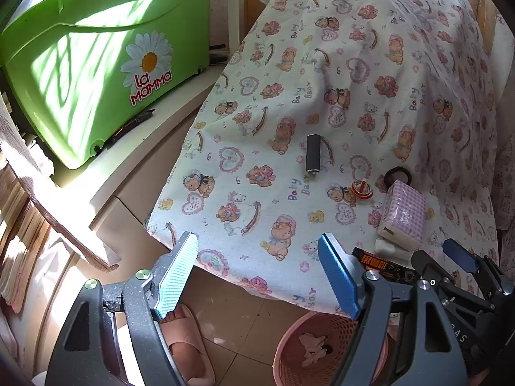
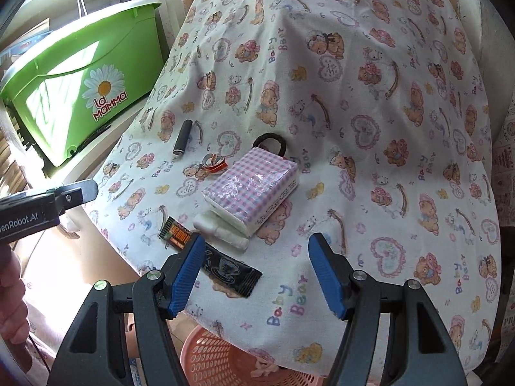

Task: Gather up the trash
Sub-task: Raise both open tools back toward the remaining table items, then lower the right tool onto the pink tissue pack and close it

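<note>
On the bear-print cloth (image 2: 370, 167) lie a black coffee sachet (image 2: 231, 270), a black-and-orange wrapper (image 2: 175, 233) and a crumpled white tissue (image 2: 222, 228), all near the front edge. My right gripper (image 2: 257, 273) hangs open just over that edge, its left pad above the sachet's end and nothing gripped. My left gripper (image 1: 257, 273) is open and empty, off the cloth's front left corner. Further back lie a dark grey cylinder (image 1: 312, 157) and a red-and-white scrap (image 1: 362, 189). A pink basket (image 1: 322, 350) with some scraps in it stands on the floor under the edge.
A pink checked tissue pack (image 2: 251, 186) and a black hair tie (image 2: 273, 140) sit behind the wrappers. A green tub (image 1: 96, 64) stands on a ledge to the left. A pink slipper (image 1: 186, 344) lies on the tiled floor. A hand (image 2: 9, 289) shows at the left.
</note>
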`<control>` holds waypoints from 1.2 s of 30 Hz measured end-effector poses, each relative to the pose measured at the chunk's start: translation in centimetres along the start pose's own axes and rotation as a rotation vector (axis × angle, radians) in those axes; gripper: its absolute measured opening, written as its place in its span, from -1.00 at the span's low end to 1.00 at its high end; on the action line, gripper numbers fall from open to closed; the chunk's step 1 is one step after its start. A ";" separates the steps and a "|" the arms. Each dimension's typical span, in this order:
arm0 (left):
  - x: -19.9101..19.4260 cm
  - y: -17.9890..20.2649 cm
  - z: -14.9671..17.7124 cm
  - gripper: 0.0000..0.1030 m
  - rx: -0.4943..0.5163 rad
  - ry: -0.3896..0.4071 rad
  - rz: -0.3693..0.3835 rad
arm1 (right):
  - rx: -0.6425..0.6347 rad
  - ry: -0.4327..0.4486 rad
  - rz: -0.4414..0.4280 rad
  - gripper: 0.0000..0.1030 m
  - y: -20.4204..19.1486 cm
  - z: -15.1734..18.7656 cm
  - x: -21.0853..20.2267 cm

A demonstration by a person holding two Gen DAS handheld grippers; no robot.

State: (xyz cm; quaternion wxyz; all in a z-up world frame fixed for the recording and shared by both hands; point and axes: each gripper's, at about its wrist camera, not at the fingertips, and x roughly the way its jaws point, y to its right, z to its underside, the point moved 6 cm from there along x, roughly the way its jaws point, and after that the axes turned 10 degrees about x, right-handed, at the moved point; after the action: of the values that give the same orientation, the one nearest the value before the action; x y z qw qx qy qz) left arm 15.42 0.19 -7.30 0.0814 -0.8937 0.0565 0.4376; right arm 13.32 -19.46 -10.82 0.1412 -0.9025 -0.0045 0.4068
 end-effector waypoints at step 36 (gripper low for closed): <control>1.0 -1.1 0.1 0.46 -0.028 -0.017 -0.045 | 0.025 0.118 0.212 0.36 -1.1 -2.8 4.3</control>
State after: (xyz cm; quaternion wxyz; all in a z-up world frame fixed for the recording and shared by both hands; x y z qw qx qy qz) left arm 16.14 1.27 -8.03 0.0791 -0.8920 0.0296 0.4441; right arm 18.40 -18.58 -11.97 0.1085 -0.9185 0.1043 0.3656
